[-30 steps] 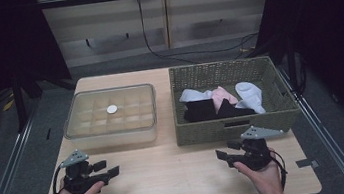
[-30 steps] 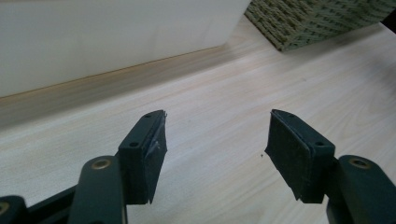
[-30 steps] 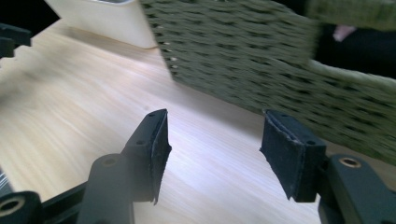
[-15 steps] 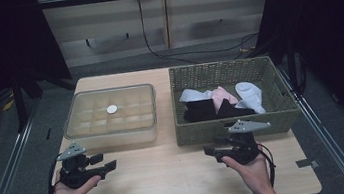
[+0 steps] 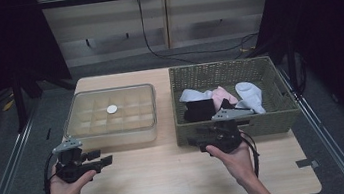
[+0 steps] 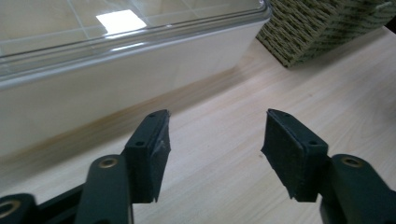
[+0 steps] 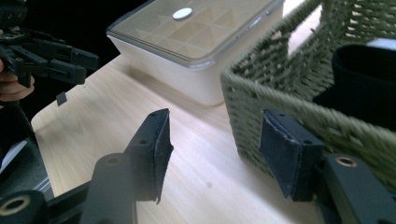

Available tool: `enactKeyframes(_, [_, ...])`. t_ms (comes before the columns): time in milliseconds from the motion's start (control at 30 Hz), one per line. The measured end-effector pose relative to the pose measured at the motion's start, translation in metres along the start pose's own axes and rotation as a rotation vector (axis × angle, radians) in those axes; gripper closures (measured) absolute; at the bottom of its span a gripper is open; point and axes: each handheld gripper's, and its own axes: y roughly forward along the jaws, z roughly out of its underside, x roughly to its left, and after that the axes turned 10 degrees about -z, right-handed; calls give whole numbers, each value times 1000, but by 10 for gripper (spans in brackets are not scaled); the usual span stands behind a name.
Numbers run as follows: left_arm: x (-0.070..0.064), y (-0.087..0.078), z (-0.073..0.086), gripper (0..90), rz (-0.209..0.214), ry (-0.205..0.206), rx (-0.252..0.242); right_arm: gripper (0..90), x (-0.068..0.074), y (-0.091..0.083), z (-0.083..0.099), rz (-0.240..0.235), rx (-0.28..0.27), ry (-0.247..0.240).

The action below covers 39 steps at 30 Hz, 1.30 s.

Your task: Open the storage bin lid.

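— Where do the two grippers sit?

— The left gripper (image 5: 98, 160) hovers over the front left part of the tabletop (image 5: 170, 178), just before the front wall of the clear plastic box (image 5: 112, 116). Its jaws stand wide apart with nothing between them but bare wood, as the left gripper view shows. The right gripper (image 5: 197, 139) is near the middle of the front half of the tabletop, close against the front left corner of the wicker basket (image 5: 222, 72). Its jaws are wide too and grip nothing.

— And the things nearest to them?

— The socks lie inside the basket, on the right half of the tabletop: a black sock (image 5: 198, 109) toward the front, a pink sock (image 5: 220, 96) behind it, a white sock (image 5: 249, 95) to the right and another pale one (image 5: 191, 95) to the left.

— What stands in the way?

— The basket's woven front wall. In the right gripper view one jaw lies before that wall at the corner and the other over open wood, with the black sock (image 7: 364, 79) beyond the rim.

— Anything else around?

— The box has a closed clear lid over a grid of compartments, and a small white disc (image 5: 112, 109) shows on it. Box and basket stand side by side, a narrow strip of wood between them.
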Motion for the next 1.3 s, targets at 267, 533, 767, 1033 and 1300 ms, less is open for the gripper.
enactKeyframes(267, [5, -2, -6, 402, -13, 0, -4, 456, 4, 17, -18, -30, 27, 9])
enactKeyframes(533, [9, -3, -15, 387, -15, 0, -23, 458, 4, 33, -32, -50, 36, -10])
enactKeyframes(767, [18, -5, -15, 354, -24, -35, -39, 461, 0, 42, -43, -58, 34, -22])
enactKeyframes(1033, [25, -6, -15, 327, -30, -29, -19, 456, -3, 57, -53, -85, 20, -19])
enactKeyframes(1300, [40, -6, -16, 312, -33, -60, -21, 438, -7, 72, -70, -91, 49, -7])
